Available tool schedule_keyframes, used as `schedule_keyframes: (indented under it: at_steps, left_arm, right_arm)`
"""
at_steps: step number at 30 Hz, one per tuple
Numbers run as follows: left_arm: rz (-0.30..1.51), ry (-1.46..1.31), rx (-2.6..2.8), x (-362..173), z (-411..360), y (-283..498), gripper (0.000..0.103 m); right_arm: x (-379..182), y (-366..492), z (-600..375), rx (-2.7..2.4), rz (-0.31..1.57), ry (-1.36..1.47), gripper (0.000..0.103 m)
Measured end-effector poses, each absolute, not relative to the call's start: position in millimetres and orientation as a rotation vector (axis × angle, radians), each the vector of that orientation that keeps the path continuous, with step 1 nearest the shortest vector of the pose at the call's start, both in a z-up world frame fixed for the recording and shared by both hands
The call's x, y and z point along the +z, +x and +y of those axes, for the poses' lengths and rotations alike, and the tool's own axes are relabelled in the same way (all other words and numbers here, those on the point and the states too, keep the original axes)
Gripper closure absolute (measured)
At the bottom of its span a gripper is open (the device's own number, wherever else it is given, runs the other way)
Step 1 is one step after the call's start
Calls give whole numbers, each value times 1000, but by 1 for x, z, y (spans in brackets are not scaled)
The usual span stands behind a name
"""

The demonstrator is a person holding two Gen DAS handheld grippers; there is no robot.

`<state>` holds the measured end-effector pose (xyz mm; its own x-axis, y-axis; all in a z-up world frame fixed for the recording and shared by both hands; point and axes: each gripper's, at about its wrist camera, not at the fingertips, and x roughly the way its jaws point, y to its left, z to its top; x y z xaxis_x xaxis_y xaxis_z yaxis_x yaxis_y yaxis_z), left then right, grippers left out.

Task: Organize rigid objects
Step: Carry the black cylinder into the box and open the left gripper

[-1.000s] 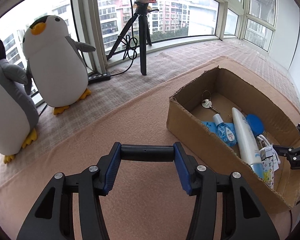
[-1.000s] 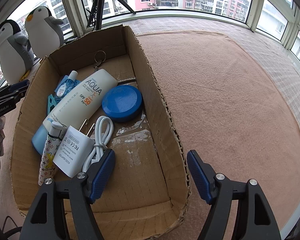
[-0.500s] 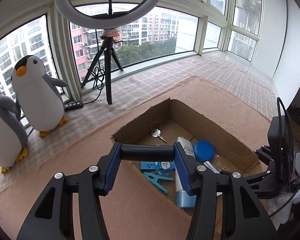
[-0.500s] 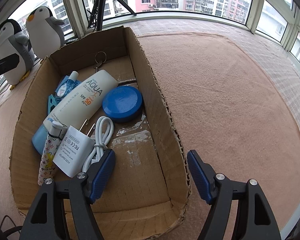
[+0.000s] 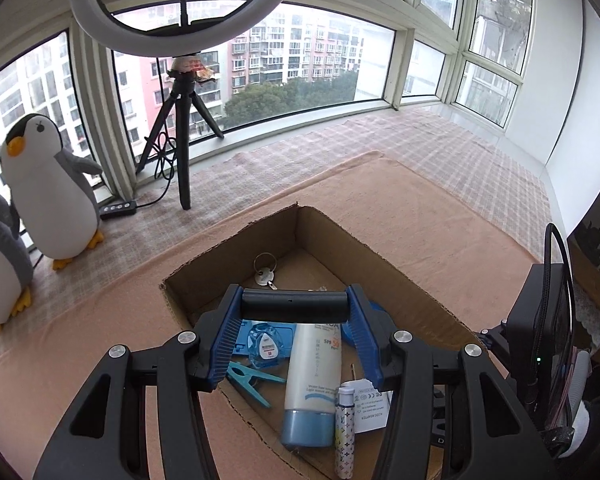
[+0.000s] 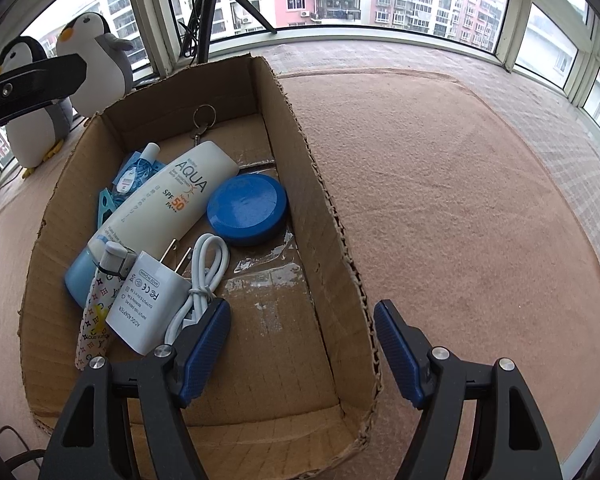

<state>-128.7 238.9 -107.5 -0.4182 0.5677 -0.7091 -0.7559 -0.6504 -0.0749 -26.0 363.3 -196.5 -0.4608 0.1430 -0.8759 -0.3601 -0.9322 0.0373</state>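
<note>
My left gripper (image 5: 295, 314) is shut on a black cylinder (image 5: 276, 305), held crosswise above the near end of the open cardboard box (image 5: 236, 252). In the box (image 6: 320, 200) lie a white sunscreen tube (image 6: 172, 196), a blue round tin (image 6: 247, 208), a white charger (image 6: 148, 296) with its cable (image 6: 204, 272), a patterned tube (image 6: 96, 312), a key on a ring (image 6: 202, 120), a blue clothespin (image 5: 248, 380) and a floss case (image 5: 266, 346). My right gripper (image 6: 302, 344) stands open astride the box's right wall, one finger inside and one outside.
Two plush penguins (image 5: 48, 188) stand at the left by the window. A ring light on a tripod (image 5: 182, 132) stands behind the box, with its cable and controller (image 5: 118, 209). The box rests on a peach blanket (image 6: 460, 200). Windows enclose the far side.
My left gripper has carried the black cylinder up and to the right, from beside the box to above its near end. The right gripper has stayed where it was.
</note>
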Motion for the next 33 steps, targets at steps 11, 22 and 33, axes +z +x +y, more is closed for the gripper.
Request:
schedule_keyframes:
  at_steps: [11, 22, 33]
  left_arm:
    - [357, -992, 2128, -121, 252, -134, 52]
    - [352, -988, 2145, -120, 252, -137, 26]
    - [344, -1029, 2140, -122, 246, -138, 24]
  right_arm:
    - [-197, -28, 361, 2439, 307, -1431, 33]
    - [-197, -29, 361, 2439, 308, -1430, 33]
    - [-197, -31, 359, 2432, 290, -1431, 33]
